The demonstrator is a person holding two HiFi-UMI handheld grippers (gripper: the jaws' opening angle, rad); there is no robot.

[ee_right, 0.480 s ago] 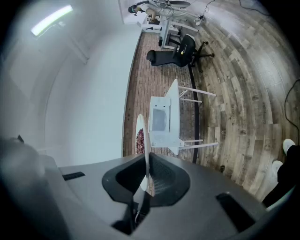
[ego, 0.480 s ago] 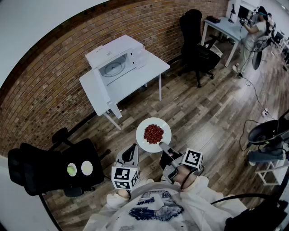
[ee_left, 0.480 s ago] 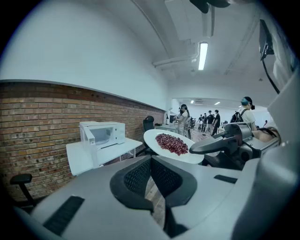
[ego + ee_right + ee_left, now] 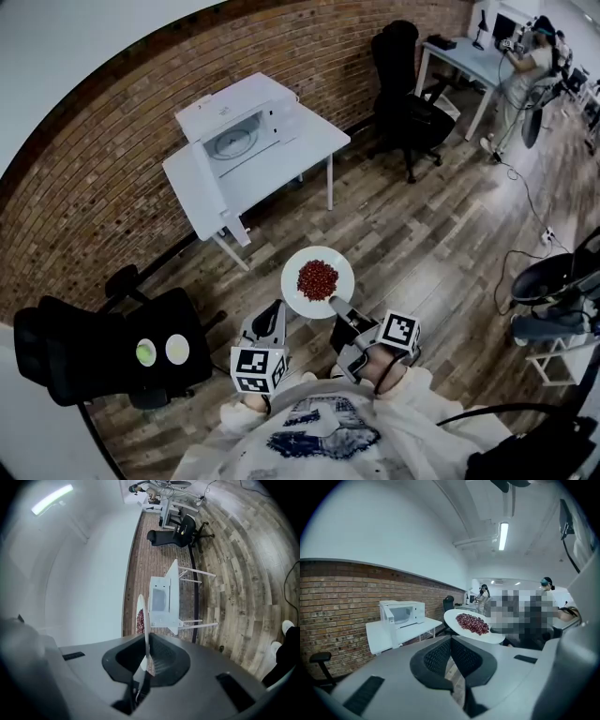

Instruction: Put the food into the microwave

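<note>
**Plate held level, microwave well ahead**

The right gripper [image 4: 336, 305] is clamped on the near rim of the plate [image 4: 309, 258], which stands edge-on between the jaws in the right gripper view. Gripping at the rim keeps the jaws off the food [image 4: 318, 279] heaped in the middle. The plate is level, likely so nothing rolls off. It hangs over the floor in front of the person, well apart from the microwave [image 4: 234, 127] on the desk [image 4: 300, 150]. The door [image 4: 204, 192] stands open, so no gripper is needed to open it. The left gripper [image 4: 272, 319], jaws together on nothing, sits just beside the plate, probably in reserve. The carry looks like the step in hand, with the placing not yet done.
</note>
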